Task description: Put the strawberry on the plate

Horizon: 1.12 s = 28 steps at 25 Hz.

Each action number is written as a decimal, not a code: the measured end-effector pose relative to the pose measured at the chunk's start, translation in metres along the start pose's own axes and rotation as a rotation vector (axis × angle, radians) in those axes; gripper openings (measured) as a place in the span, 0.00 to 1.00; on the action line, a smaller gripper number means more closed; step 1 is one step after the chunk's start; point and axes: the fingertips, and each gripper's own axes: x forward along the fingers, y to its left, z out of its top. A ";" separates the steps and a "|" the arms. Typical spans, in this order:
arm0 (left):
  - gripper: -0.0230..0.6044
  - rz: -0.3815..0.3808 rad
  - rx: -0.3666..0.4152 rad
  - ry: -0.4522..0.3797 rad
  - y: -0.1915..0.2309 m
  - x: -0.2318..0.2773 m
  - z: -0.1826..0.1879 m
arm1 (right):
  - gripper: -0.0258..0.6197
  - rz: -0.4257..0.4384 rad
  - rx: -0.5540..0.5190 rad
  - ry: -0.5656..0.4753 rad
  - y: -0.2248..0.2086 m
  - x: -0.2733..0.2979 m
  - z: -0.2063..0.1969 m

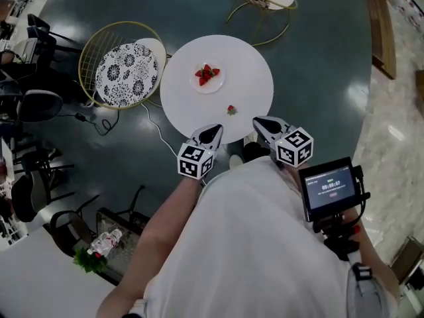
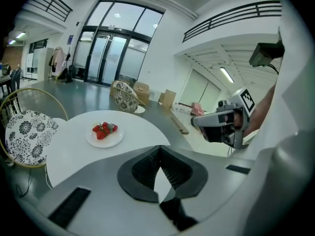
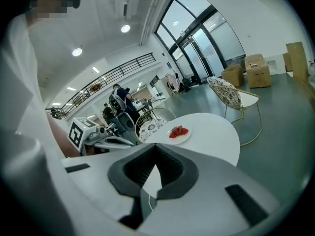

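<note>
Dark, glossy flooring surrounds a round white tabletop point(image 1: 248, 65), and on its bare surface lies one small red strawberry point(image 1: 231, 110). It sits alone between the small round white plate point(image 1: 211, 89) and the table's near edge, well apart from the plate. The plate already carries a cluster of red strawberries point(image 1: 207, 73). I judge the loose berry to be light, soft and easily bruised, with a skin that could slip under hard pads. A gentle pinch across its broad shoulders, not its tip, looks safest. The left gripper point(image 1: 213, 131) and right gripper point(image 1: 260, 122) are held side by side low in front of the person's body. Both slant forward and down, with their tips at the table's near rim. The right one is nearer the berry but apart from it. Each gripper's jaws are closed together at the tips, with nothing between them. Left of the table stands a wire-framed chair with a black-and-white flowered cushion point(image 1: 126, 73).
</note>
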 end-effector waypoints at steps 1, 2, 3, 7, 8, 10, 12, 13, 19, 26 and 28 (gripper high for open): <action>0.05 -0.004 0.001 0.016 0.003 0.006 -0.002 | 0.05 0.003 0.004 0.007 -0.005 0.005 0.000; 0.05 -0.009 0.002 0.029 0.005 0.011 -0.003 | 0.05 0.005 0.006 0.013 -0.008 0.008 0.000; 0.05 -0.014 0.005 0.042 0.005 0.015 -0.005 | 0.05 0.006 0.008 0.017 -0.010 0.009 0.000; 0.05 -0.030 0.033 0.093 0.000 0.024 -0.013 | 0.05 0.005 0.014 0.027 -0.010 0.006 -0.004; 0.05 -0.031 0.042 0.104 -0.001 0.027 -0.016 | 0.05 0.004 0.016 0.029 -0.010 0.005 -0.006; 0.05 -0.033 0.057 0.123 -0.002 0.032 -0.020 | 0.05 0.001 0.021 0.033 -0.012 0.003 -0.008; 0.05 -0.035 0.072 0.144 -0.002 0.036 -0.020 | 0.05 0.000 0.025 0.037 -0.013 0.002 -0.006; 0.05 -0.038 0.080 0.156 -0.003 0.039 -0.021 | 0.05 0.000 0.026 0.040 -0.013 0.001 -0.005; 0.05 -0.045 0.119 0.220 -0.004 0.051 -0.029 | 0.05 0.013 0.031 0.046 -0.010 0.003 -0.005; 0.14 -0.022 0.198 0.303 0.001 0.062 -0.038 | 0.05 0.000 0.055 0.052 -0.012 -0.001 -0.009; 0.14 -0.025 0.229 0.330 0.005 0.064 -0.042 | 0.05 -0.006 0.061 0.054 -0.013 -0.001 -0.010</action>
